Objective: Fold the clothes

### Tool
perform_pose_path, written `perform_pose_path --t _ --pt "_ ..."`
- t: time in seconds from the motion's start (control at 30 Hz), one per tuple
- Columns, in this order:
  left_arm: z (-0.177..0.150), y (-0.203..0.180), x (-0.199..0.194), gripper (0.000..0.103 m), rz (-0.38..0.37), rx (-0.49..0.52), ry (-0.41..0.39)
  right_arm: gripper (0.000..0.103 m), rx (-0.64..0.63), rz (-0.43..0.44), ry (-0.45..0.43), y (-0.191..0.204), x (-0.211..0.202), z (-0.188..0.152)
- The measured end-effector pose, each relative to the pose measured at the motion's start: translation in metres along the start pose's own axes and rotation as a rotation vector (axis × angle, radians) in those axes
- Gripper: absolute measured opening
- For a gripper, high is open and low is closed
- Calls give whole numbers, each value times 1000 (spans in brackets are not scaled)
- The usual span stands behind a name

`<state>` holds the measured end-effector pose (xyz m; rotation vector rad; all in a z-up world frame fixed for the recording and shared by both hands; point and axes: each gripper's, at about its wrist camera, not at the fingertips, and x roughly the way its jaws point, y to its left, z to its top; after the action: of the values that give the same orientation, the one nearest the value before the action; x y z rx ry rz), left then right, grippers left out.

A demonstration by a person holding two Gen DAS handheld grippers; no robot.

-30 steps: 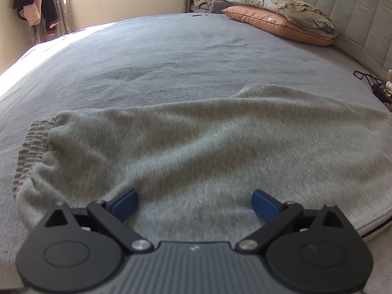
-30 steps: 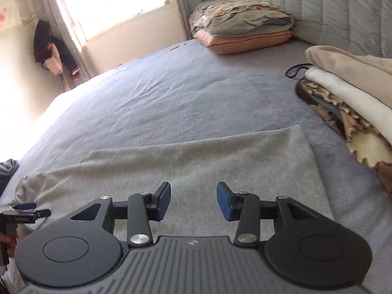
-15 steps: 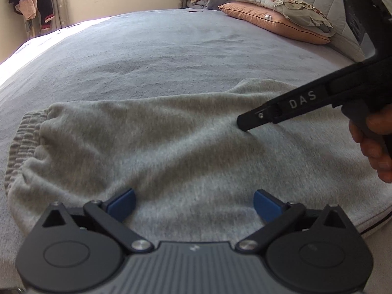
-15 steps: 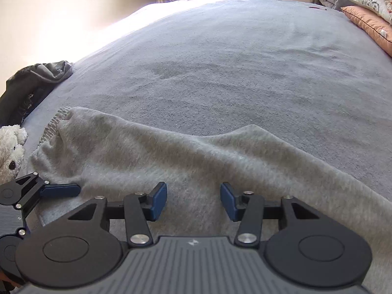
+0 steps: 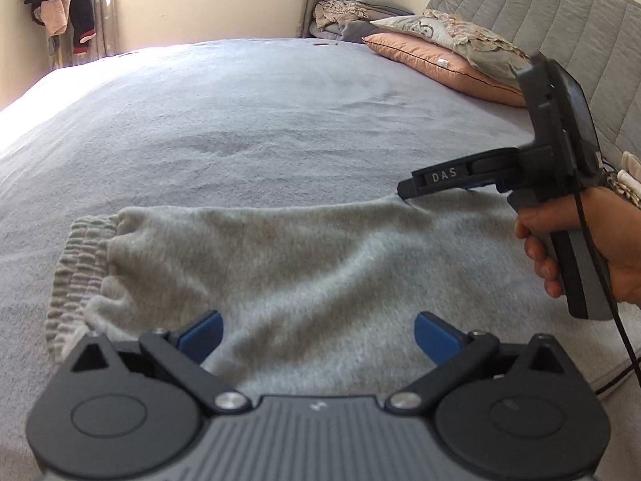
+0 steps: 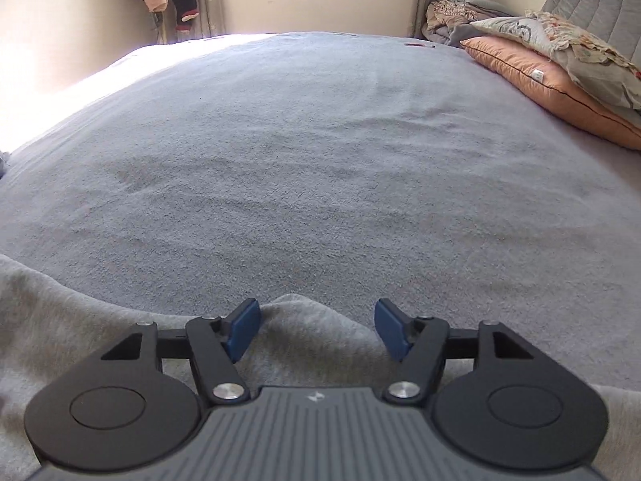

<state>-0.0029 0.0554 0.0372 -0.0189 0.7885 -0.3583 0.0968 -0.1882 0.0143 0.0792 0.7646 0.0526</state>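
The grey sweatpants [image 5: 304,264] lie flat on the bed [image 5: 248,120]. The left gripper [image 5: 316,334] hovers over them, fingers spread; the right gripper [image 6: 316,330], fingers spread, reaches their far edge.

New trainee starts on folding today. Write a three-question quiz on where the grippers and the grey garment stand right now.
1. True or false: the left gripper is clamped shut on the grey fleece sweatpants.
2. At which part of the sweatpants does the right gripper sit? A. the ribbed elastic band B. the peaked far edge C. the near hem
3. Fill in: the peach rectangular pillow lies on the bed beside the grey padded ____.

Key
1. False; its jaws stand wide open over the fabric.
2. B; its jaws are open on either side of the peak.
3. headboard
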Motion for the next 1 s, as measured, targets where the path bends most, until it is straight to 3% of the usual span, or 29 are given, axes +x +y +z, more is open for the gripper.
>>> perform_pose_path --t 0.1,0.17,0.23,0.3,0.37,0.43,0.53,0.63,0.73,0.83,0.87,0.93,1.0 --pt "5 25 9 102 -17 -131 28 67 -4 91 -64 12 -19 2" --pt "1 26 13 100 2 -124 50 67 -32 220 -31 28 -23 3" --pt "-3 19 15 98 35 -77 59 65 -99 293 54 47 -16 0" --pt "-8 12 18 98 61 -41 73 64 -254 221 107 70 3 -11" --pt "-11 10 17 99 66 -9 77 66 -279 176 34 67 9 -15" --pt "-10 15 17 99 54 -17 77 62 -190 168 14 50 11 -11" --pt "-6 20 13 99 32 -52 60 47 -168 92 -9 36 11 -7" --pt "3 26 0 99 -6 -91 -12 52 -121 66 -46 32 -12 -4" --pt "7 36 3 100 49 -125 -19 61 -77 179 -80 25 -39 -12" --pt "4 30 10 101 84 -78 -2 64 -130 228 6 30 -41 -33" --pt "3 27 13 101 95 -60 4 64 -187 228 51 34 -39 -43" --pt "1 22 18 102 116 -24 16 65 -284 214 36 34 -46 -62" --pt "0 18 21 102 134 6 25 66 -253 238 59 15 -54 -66"
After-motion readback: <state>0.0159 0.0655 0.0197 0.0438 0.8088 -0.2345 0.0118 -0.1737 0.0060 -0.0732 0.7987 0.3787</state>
